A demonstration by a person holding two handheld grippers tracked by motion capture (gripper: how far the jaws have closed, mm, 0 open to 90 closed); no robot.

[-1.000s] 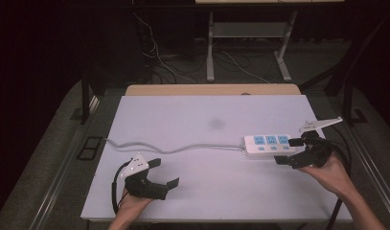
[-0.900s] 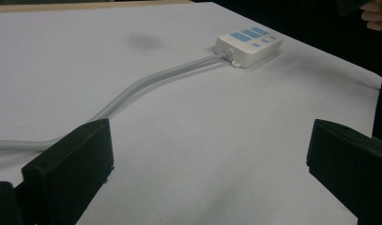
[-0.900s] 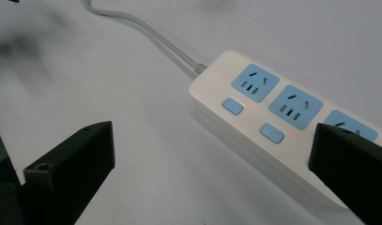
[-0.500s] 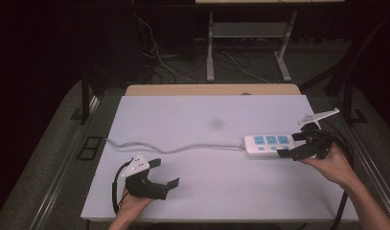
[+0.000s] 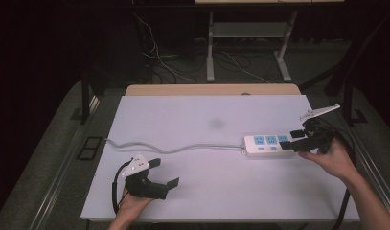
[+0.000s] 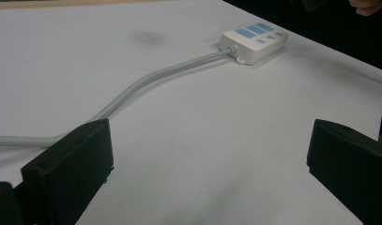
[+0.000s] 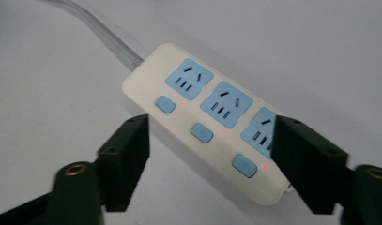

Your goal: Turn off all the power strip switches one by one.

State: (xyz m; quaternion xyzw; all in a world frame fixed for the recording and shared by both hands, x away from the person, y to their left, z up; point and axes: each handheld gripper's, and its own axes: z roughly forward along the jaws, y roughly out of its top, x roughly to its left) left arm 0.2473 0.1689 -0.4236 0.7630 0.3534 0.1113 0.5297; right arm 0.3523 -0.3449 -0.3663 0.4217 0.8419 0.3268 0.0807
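The right claw (image 7: pixel 212 154) hangs with jaws apart astride the near end of the power strip (image 7: pixel 212 117), which lies flat on the desk (image 5: pixel 207 115); seemingly the approach to a grasp; next, lower and close squarely; the left claw (image 5: pixel 161 173), spread wide, rests idle well away.

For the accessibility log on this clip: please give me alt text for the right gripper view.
A white power strip with three blue sockets and three blue switches lies on a white table, its far end between the open black jaws of the right gripper. Its grey cable leaves toward the upper left.
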